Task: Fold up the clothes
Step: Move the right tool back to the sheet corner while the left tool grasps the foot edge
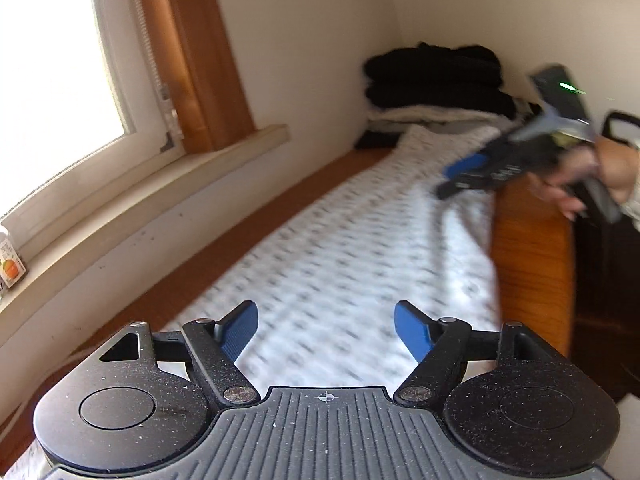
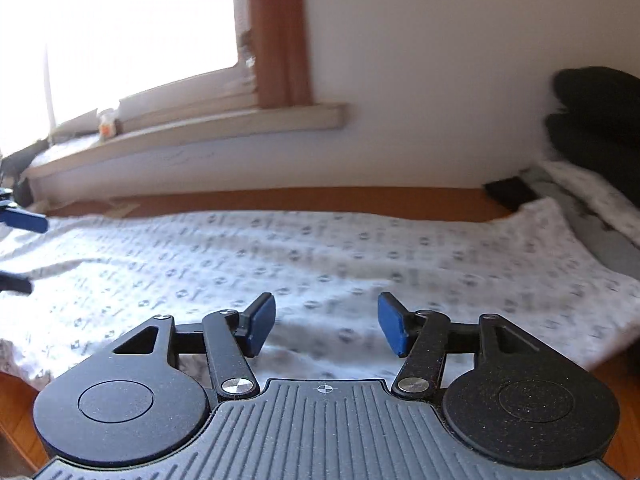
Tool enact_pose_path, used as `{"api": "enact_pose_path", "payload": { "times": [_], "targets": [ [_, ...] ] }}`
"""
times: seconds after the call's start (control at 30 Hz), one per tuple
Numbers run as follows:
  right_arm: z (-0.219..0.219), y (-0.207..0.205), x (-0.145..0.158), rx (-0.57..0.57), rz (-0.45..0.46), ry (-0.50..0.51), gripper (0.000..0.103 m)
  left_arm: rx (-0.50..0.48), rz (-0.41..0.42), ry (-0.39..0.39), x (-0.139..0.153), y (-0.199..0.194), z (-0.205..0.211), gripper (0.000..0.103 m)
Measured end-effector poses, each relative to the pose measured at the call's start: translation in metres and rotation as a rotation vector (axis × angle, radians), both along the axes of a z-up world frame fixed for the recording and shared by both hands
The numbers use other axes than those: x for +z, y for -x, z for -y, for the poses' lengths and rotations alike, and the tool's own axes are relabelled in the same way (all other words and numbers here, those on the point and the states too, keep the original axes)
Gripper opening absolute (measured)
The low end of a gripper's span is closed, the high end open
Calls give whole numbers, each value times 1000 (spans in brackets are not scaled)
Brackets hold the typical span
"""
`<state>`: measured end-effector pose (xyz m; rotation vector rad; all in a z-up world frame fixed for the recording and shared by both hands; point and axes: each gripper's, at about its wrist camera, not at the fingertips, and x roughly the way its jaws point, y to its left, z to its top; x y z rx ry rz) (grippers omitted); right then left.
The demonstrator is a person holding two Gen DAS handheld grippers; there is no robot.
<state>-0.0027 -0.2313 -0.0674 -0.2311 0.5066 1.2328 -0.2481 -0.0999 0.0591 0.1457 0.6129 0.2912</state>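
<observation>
Both the left gripper and right gripper gape empty above the patterned white garment (blurred); a shallow pinch could slip, toward twelve o'clock.

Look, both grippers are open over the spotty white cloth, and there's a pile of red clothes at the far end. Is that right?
Not quite. The pile of clothes is black, not red, as the left wrist view shows. The rest holds: left gripper and right gripper are open over the patterned white cloth.

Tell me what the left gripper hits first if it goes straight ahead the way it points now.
Most likely the white patterned cloth spread on the wooden surface: the open left gripper points low along it. Depth is unclear; the stack of dark folded clothes lies farther on.
</observation>
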Motion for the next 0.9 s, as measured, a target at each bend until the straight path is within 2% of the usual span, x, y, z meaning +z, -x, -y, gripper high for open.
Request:
{"api": "enact_pose_path", "payload": {
  "times": [0.13, 0.3, 0.43, 0.5, 0.53, 0.57, 0.73, 0.9],
  "targets": [
    [-18, 6, -2, 40, -2, 25, 63, -54, -5, -17, 3, 11, 40, 74],
    [-29, 14, -3, 63, 15, 56, 63, -110, -20, -14, -5, 20, 60, 77],
    [-27, 21, -4, 50, 50, 46, 63, -127, -54, -25, -16, 22, 62, 74],
    [-26, 22, -5, 48, 45, 34, 63, -116, -62, -18, -18, 24, 59, 49],
    [-26, 22, -5, 44, 40, 29, 63, -112, -59, -10, -18, 26, 57, 23],
    [-26, 22, -5, 41, 38, 24, 63, -113, -43, 6, -16, 29, 54, 3],
    [-18, 19, -2, 20, 20, -26, 63, -59, 75, 15, 3, 43, 46, 3],
    [0, 22, 4, -26, 32, -96, 63, -30, 127, 36, 12, 47, 39, 3]
  ]
}}
